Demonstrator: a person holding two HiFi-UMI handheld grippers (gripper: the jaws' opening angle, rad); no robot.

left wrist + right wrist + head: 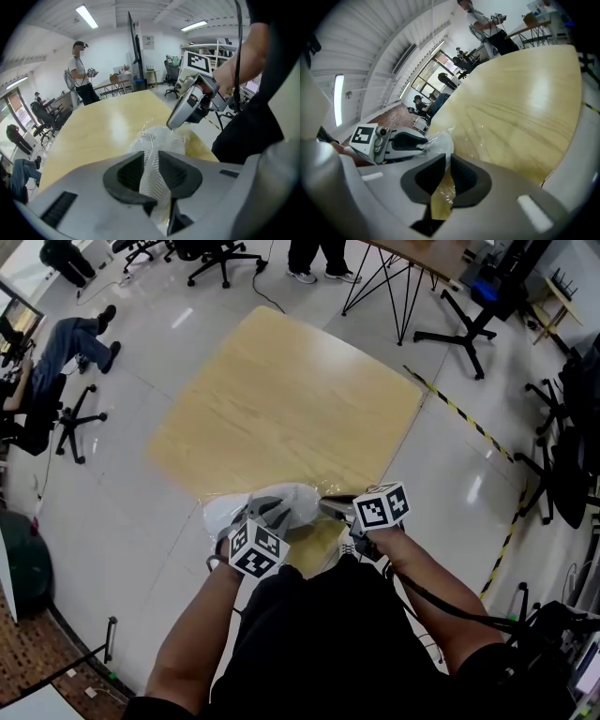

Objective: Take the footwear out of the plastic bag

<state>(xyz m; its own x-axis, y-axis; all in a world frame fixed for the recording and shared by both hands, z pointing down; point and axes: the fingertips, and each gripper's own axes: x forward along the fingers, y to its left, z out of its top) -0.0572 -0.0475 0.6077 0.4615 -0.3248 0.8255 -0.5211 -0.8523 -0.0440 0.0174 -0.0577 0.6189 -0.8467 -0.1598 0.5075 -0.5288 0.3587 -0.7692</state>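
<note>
- Head view: the white shoe (pixel 298 501) lies in a clear plastic bag (pixel 323 538) at the near edge of the desk (pixel 281 390), right in front of the person. The left gripper (pixel 272 512) sits over the shoe from the person's side. The right gripper (pixel 330 506) reaches the bag's right-hand end.
- Left gripper view: the left gripper's (pixel 151 157) pads stand a little apart, with the shoe's ribbed sole (pixel 157 140) filling the gap. It looks loose rather than pinched, though from this angle I wouldn't swear to it. The right gripper's tip (pixel 172 124) meets the bag film at the shoe's far end.
- Right gripper view: the right gripper's (pixel 446 161) jaws are drawn almost together with crinkled film (pixel 443 192) caught between them, so it is clamped on the plastic bag. The left gripper (pixel 417 140) lies against the wrapped shoe (pixel 439 143), near the desk's (pixel 525 108) near edge.
- Step in hand, as I judge it: the bag is being anchored so the shoe can be drawn out. The shoe is not yet free.
- The next move calls for the left pads to close firmly on the sole, not just on film. They then pull the shoe away from the right gripper's hold. The slippery plastic may drag along with it.
</note>
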